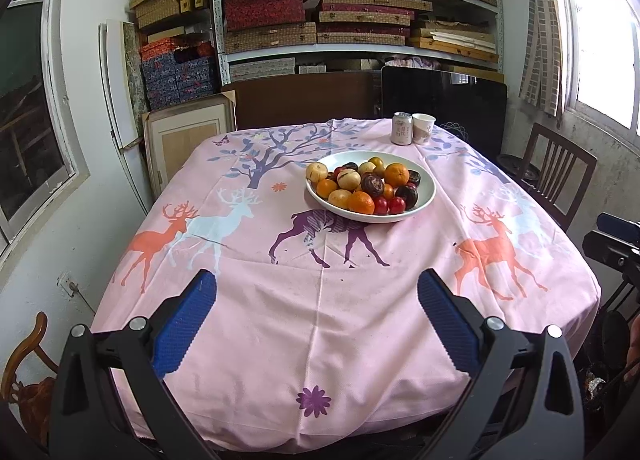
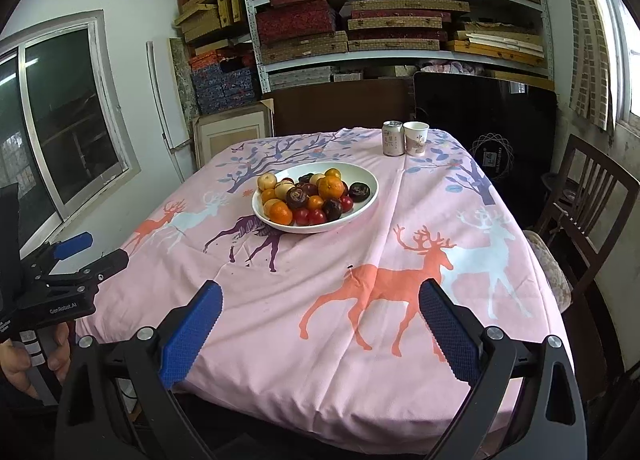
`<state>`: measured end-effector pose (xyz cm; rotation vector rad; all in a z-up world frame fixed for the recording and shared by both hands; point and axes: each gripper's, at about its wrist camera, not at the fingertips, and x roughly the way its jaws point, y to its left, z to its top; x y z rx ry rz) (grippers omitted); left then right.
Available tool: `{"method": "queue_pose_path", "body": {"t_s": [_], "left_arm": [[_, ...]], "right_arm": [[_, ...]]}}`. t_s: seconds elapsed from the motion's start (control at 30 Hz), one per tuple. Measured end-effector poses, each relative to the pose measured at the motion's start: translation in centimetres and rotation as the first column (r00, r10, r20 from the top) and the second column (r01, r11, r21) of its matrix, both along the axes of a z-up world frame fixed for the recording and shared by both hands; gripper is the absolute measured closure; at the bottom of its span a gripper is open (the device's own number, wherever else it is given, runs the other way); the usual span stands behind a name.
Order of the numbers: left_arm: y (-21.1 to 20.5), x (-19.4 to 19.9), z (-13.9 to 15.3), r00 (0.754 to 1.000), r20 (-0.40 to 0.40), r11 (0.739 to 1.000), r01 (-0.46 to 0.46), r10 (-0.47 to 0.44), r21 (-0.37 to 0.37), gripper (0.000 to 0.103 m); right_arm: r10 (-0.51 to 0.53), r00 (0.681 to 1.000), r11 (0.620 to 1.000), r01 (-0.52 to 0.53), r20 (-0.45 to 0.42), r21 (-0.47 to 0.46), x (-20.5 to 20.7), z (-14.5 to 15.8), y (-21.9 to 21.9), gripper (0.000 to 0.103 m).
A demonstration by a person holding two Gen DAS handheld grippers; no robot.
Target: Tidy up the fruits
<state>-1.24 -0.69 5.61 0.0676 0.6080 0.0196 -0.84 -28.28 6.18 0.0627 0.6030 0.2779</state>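
Observation:
A white bowl (image 1: 427, 184) (image 2: 370, 180) sits on the pink deer-print tablecloth (image 1: 320, 312) (image 2: 328, 260), past the table's middle. It holds several fruits: oranges (image 1: 397, 175) (image 2: 331, 187), yellow round fruits (image 1: 317, 173) (image 2: 267, 181), dark brown ones (image 1: 372, 185) (image 2: 296, 197) and small red ones (image 1: 397, 205) (image 2: 317, 216). My left gripper (image 1: 316, 292) hangs open above the near edge of the table, nothing between its blue pads. My right gripper (image 2: 320, 300) is open too, above the near right part. The left gripper also shows at the left edge of the right wrist view, a hand (image 2: 24, 364) on its handle.
A drink can (image 1: 401, 128) (image 2: 393, 138) and a paper cup (image 1: 423, 129) (image 2: 416, 138) stand at the table's far edge. A dark wooden chair (image 1: 556, 176) (image 2: 588, 196) is to the right. Shelves of flat boxes (image 1: 352, 4) (image 2: 396, 8) fill the back wall.

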Motion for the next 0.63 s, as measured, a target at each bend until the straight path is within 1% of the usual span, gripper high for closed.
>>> {"method": "queue_pose_path", "body": {"t_s": [0.1,0.23,0.33,0.43,0.63], "left_arm": [[0.4,0.1,-0.1,0.999,0.009,0.999,-0.031,0.032,-0.005,0.005],[1.7,0.0,0.2,0.994,0.053,0.996,-0.091,0.092,-0.016,0.005],[2.0,0.1,0.3,0.993,0.049,0.994,-0.105,0.106,-0.014,0.005],[1.7,0.2,0.3,0.997,0.033,0.997,-0.073,0.074,-0.013,0.005],[1.4,0.1,0.3,0.998,0.029,0.998,-0.063,0.063,-0.006,0.005]], "right_arm": [[0.004,1.000,1.000,-0.004,0.002,-0.003,0.0,0.0,-0.1,0.004],[0.000,1.000,1.000,0.000,0.000,0.005,0.1,-0.1,-0.2,0.004],[-0.003,1.000,1.000,0.003,-0.004,0.004,0.2,-0.1,-0.4,0.004],[-0.003,1.000,1.000,0.003,-0.003,-0.001,0.2,0.0,-0.4,0.004],[-0.006,1.000,1.000,0.006,-0.005,-0.002,0.3,0.0,-0.4,0.004]]}}
